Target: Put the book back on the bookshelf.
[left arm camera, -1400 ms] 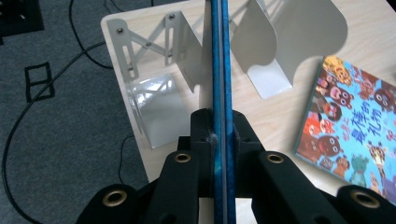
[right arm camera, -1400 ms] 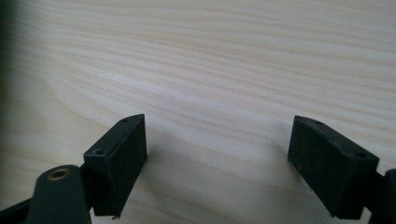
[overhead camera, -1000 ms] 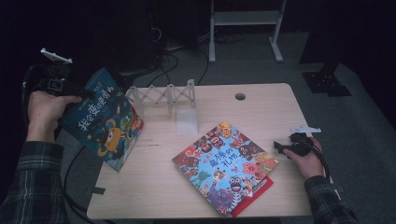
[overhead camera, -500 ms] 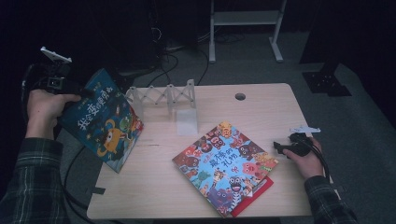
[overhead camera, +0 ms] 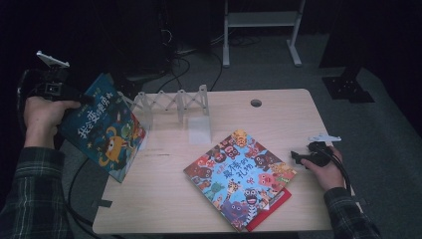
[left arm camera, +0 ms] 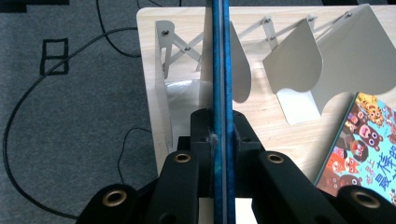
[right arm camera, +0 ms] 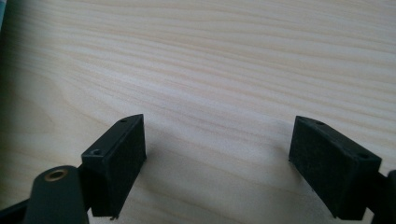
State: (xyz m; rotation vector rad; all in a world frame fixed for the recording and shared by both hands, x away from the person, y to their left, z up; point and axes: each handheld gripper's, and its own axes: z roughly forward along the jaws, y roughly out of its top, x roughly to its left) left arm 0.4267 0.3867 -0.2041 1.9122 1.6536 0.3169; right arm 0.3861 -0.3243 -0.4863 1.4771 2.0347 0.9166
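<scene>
- Your left gripper (left arm camera: 219, 140) is pinching the thin blue picture book (overhead camera: 102, 129) edge-on, and you're holding it tilted above the table's left edge, just beside the rack.
- Your right gripper (right arm camera: 217, 158) is resting on the pale wood-grain table (overhead camera: 164, 199) with jaws spread, nothing between them.
- The white metal accordion book rack (overhead camera: 174, 104) is standing open with curved dividers.
- A second glossy picture book (overhead camera: 239, 177) is lying flat mid-table.

High view is looking pretty dim; the room around the desk (overhead camera: 278, 107) is sinking into near-black, and the whole frame is coming out soft and grainy; both gripper views are looking brighter; the jaws are casting soft shadows on the pale wood, and the nearest parts are blurring out.
</scene>
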